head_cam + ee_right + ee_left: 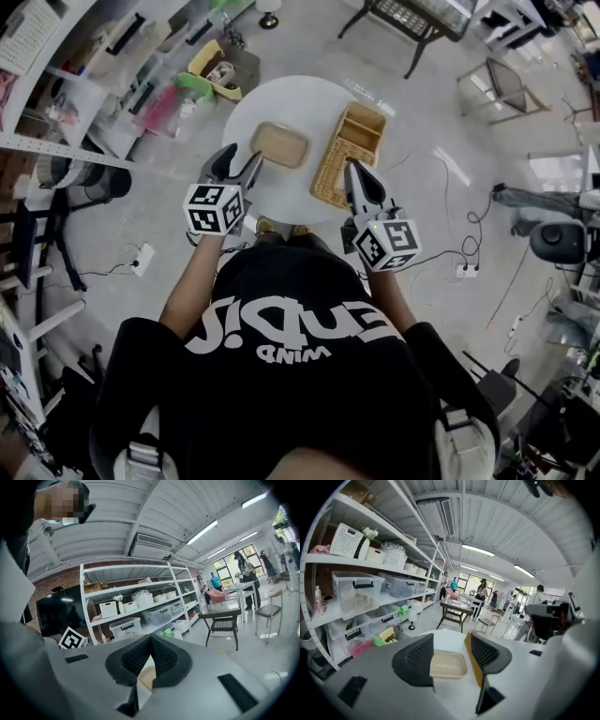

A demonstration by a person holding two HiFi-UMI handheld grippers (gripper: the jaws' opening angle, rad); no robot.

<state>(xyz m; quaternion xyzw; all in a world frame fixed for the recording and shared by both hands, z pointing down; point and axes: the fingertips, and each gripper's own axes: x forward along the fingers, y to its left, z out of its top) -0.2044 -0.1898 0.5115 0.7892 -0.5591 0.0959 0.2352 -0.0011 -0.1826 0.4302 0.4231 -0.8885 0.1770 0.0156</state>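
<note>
On the bench (281, 101) I see the tray (280, 144) just left of the basket (352, 148). My left gripper (242, 159) sits before the tray at the near edge, and my right gripper (355, 172) is over the basket's near end. Shelves (66, 89) stand far left.

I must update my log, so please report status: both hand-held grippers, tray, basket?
Left hand-held gripper open, aimed at beige tray. Right hand-held gripper shut, empty, over wicker basket, near end. Nothing blocking tray.

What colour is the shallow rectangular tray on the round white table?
The shallow tray is pale beige, clearest in the left gripper view.
</note>
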